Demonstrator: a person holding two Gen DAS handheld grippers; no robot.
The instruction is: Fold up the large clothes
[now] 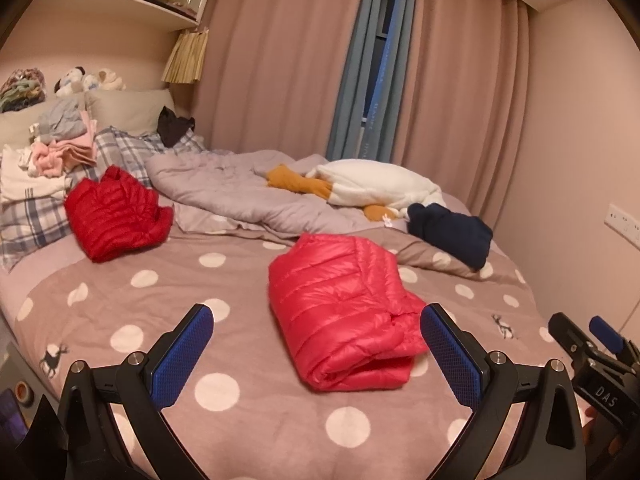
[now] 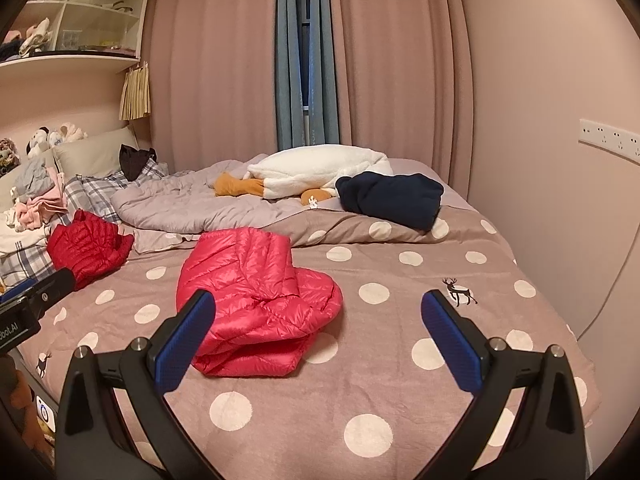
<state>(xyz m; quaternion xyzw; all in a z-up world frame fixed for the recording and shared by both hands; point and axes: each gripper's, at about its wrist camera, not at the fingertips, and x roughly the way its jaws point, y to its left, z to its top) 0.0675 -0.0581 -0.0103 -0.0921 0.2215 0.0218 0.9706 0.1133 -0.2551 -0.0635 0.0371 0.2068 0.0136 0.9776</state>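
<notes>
Pink puffer jacket (image 1: 344, 312) lies folded on the polka-dot blanket (image 1: 224, 396) near the bed's foot edge, nothing resting on it. Toward the headboard corner sits a red puffer jacket (image 1: 116, 216), also folded; a navy garment (image 2: 392, 198) and a white plush goose (image 2: 320, 172) lie along the far edge. Both the left gripper (image 1: 318, 356) and right gripper (image 2: 318, 344) hover spread wide, empty, touching nothing.
</notes>
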